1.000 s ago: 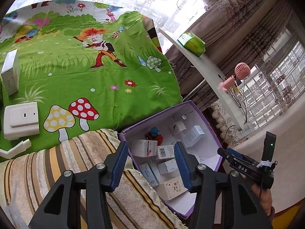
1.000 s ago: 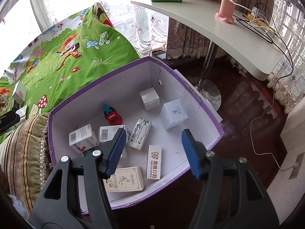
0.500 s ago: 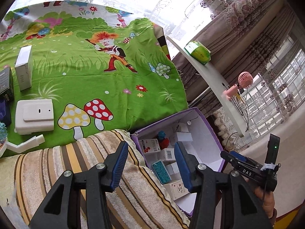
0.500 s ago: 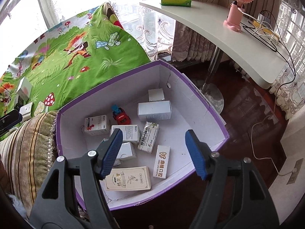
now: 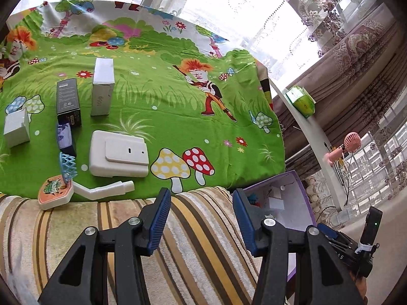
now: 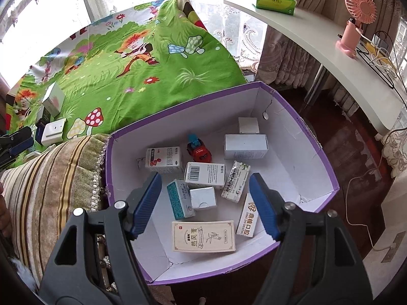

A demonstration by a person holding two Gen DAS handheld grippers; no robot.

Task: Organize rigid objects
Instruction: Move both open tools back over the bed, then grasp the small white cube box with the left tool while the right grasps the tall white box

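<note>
Small cartons and a red toy car lie loose in the purple-rimmed box, under the right gripper, whose empty jaws have just been opening. The left gripper hangs open and empty over a striped cushion. More boxes and a white case rest on the green cartoon sheet, well apart from the curved white desk.

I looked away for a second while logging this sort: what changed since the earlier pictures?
A white box landed in the purple bin, tipping onto its side. The right hand-held gripper has just been opening, empty. The left hand-held gripper swung toward the bedspread, open and empty. The bin's other contents stayed put.
</note>
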